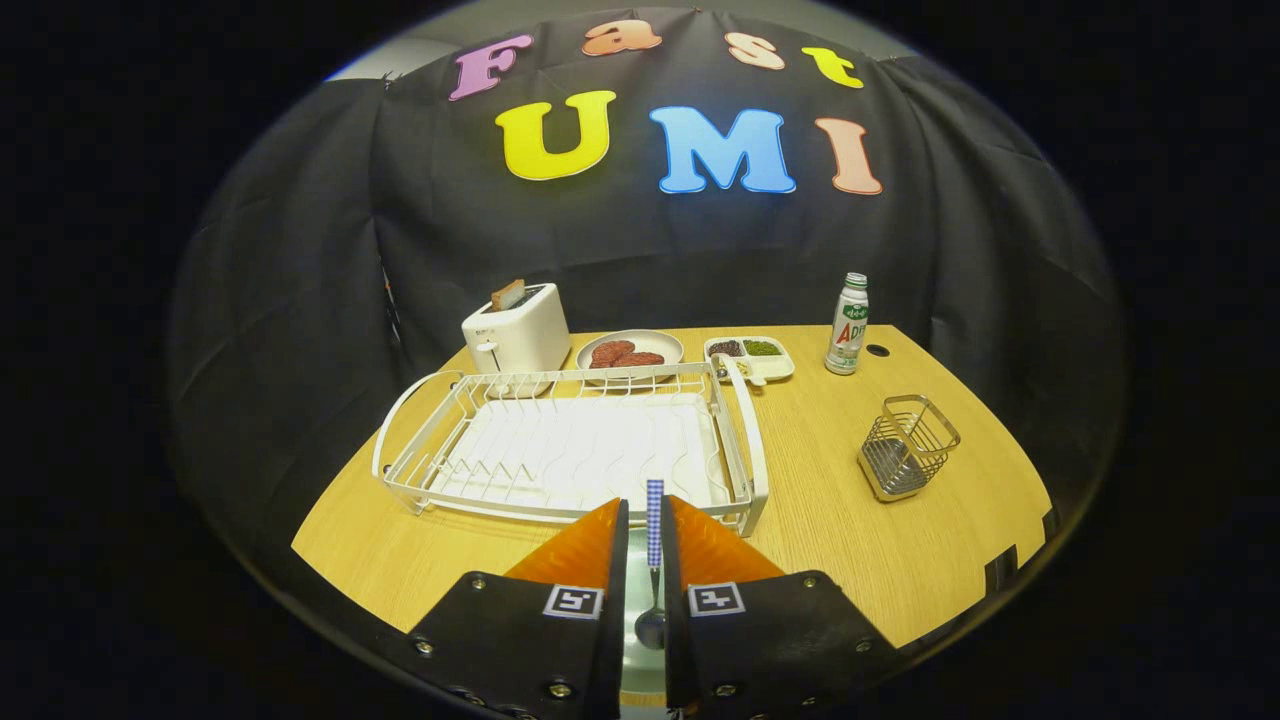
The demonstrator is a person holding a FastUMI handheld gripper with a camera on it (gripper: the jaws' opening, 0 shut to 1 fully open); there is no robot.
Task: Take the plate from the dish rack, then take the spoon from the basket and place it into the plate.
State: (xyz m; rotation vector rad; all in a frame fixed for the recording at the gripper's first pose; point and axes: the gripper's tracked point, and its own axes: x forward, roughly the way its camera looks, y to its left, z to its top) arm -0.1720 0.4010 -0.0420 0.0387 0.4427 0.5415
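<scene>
Claw fingers stand nearly closed on the spoon, pinching its checkered handle, which stands upright between them with the bowl hanging below, over a pale surface that is probably the plate, though I cannot tell. By my judgement the spoon is light, stiff and smooth, likely to pivot under a loose pinch, so a mid-handle hold suits it. At twelve o'clock beyond the fingers lies the white wire dish rack, empty over its ribbed tray; at two o'clock sits the metal mesh basket on the wood-grain bench.
</scene>
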